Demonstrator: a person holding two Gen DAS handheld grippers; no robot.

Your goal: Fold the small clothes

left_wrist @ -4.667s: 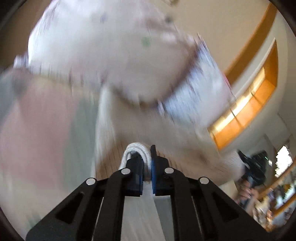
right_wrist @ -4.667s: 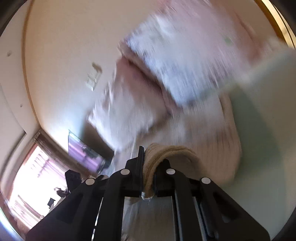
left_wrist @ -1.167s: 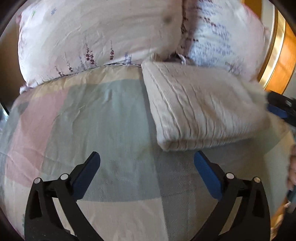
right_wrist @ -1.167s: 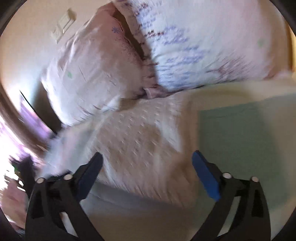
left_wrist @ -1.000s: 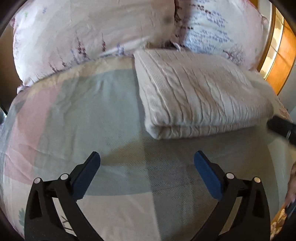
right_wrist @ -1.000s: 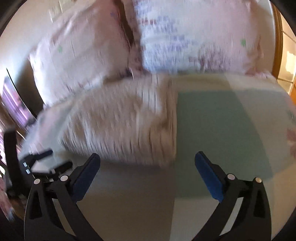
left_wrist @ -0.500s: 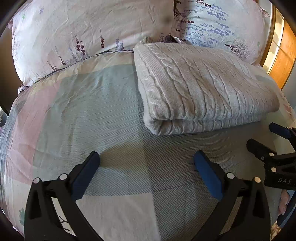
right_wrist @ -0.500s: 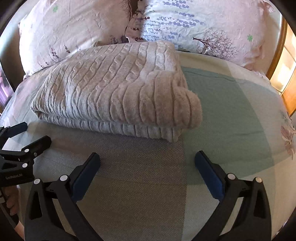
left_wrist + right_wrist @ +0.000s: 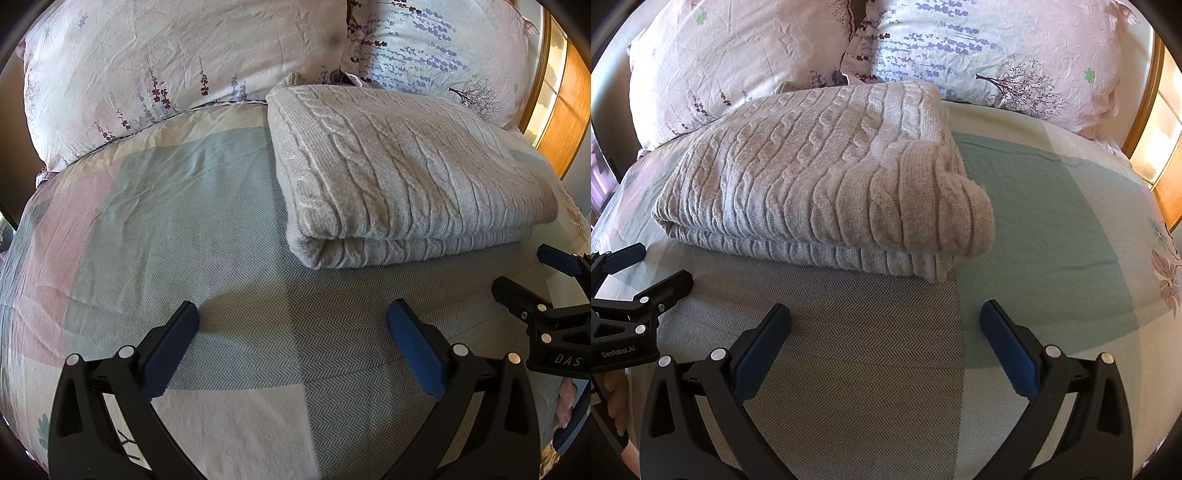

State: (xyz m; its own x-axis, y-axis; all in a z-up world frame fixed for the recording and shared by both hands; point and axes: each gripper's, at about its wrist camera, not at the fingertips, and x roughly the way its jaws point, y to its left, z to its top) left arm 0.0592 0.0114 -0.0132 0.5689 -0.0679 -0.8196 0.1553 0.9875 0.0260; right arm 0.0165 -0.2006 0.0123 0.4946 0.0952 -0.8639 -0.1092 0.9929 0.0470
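Note:
A beige cable-knit sweater (image 9: pixel 402 177) lies folded in a flat rectangle on the bed, its far edge against the pillows; it also shows in the right wrist view (image 9: pixel 820 177). My left gripper (image 9: pixel 291 328) is open and empty, hovering over the bedspread in front of the sweater's left end. My right gripper (image 9: pixel 884 328) is open and empty in front of the sweater's right end. Each gripper shows at the edge of the other's view: the right gripper (image 9: pixel 532 277) and the left gripper (image 9: pixel 646 273).
The bed has a patchwork bedspread (image 9: pixel 166 221) in green, pink, cream and grey herringbone. Two floral pillows (image 9: pixel 177 66) (image 9: pixel 997 48) stand behind the sweater. A wooden bed frame and cabinet (image 9: pixel 565 110) are at the right.
Both grippers let go of the sweater, opened, and drew back toward the near side of the bed. The sweater now rests folded and still.

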